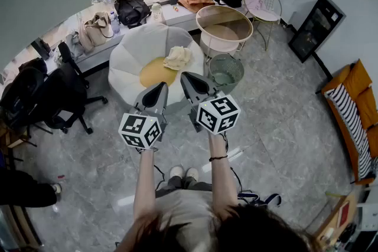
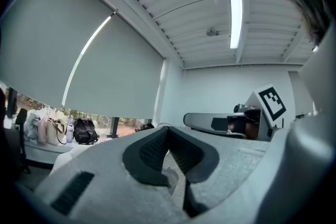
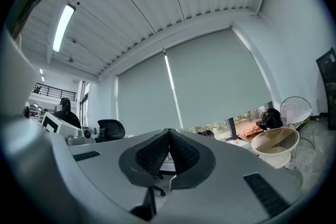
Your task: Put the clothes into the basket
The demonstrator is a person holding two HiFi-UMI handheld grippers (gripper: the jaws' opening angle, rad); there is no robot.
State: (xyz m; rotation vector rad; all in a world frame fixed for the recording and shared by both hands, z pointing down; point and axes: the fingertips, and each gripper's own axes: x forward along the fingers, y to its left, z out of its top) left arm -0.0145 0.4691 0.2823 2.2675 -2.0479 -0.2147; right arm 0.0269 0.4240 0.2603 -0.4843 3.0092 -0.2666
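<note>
- Two grippers, both closed on nothing: the left gripper [image 1: 158, 91] and right gripper [image 1: 188, 81] are held level at frame centre.
- One cream garment [image 1: 177, 58] lies on the white chair [image 1: 127, 56], upper centre.
- The basket [image 1: 226, 72] stands just right of the chair and looks empty.
- Nothing seems done yet: grasping the garment and dropping it in the basket remain.

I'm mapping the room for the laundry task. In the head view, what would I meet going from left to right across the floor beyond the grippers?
Black office chair → cream garment → green wire basket → orange sofa
</note>
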